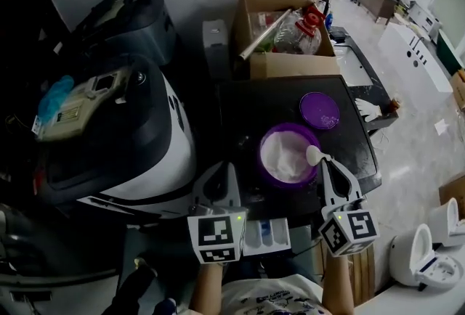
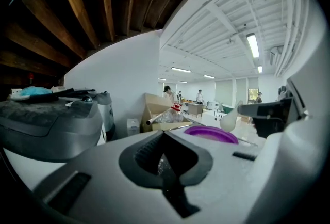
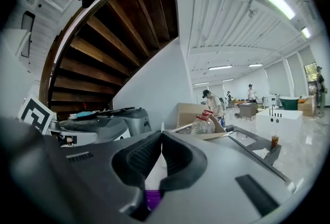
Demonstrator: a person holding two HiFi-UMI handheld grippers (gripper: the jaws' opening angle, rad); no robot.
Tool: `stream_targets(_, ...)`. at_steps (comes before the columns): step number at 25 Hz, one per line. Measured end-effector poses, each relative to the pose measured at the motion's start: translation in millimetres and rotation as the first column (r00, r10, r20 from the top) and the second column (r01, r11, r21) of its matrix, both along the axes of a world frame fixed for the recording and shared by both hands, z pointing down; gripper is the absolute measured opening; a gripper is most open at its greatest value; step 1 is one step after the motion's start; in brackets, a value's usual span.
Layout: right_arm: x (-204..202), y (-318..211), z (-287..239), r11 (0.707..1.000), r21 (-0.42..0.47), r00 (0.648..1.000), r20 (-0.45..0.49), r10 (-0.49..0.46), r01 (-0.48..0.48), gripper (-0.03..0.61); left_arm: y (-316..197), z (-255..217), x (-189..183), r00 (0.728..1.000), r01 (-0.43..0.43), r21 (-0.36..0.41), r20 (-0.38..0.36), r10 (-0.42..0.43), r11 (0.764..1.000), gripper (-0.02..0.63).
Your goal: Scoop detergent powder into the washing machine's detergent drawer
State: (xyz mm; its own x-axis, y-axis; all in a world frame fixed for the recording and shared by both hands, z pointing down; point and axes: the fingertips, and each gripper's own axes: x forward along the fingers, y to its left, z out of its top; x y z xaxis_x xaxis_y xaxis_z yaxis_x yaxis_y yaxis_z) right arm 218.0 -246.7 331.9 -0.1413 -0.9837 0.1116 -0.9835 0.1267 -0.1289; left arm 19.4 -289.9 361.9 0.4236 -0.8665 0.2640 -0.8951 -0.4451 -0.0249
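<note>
A purple bowl (image 1: 289, 154) of white detergent powder stands on the black table (image 1: 240, 99), beside the washing machine (image 1: 123, 146). My right gripper (image 1: 325, 161) is shut on the handle of a white spoon (image 1: 314, 155), whose head hangs over the bowl's right rim. In the right gripper view the spoon's handle (image 3: 153, 176) sits between the jaws, with the bowl (image 3: 151, 199) below. My left gripper (image 1: 232, 167) is shut on nothing, at the bowl's left. The white detergent drawer (image 1: 267, 235) stands pulled out between the two grippers, close to me. The left gripper view shows the bowl (image 2: 211, 133) and spoon (image 2: 229, 121).
The bowl's purple lid (image 1: 320, 110) lies behind it on the table. A cardboard box (image 1: 280, 30) with bottles stands at the table's far end. White fixtures (image 1: 425, 255) stand on the floor at the right. People work far off in the room.
</note>
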Motion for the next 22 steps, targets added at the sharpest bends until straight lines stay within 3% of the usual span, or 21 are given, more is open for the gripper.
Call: stream_targets(22, 9.9, -41.5, 50.6, 0.965, -0.206, 0.977, -0.105, -0.184, 0.16, 0.02, -11.5, 26.1, 4.7, 0.996, 0.078, -0.062, 0.048, -0.075, 0.995, 0.002)
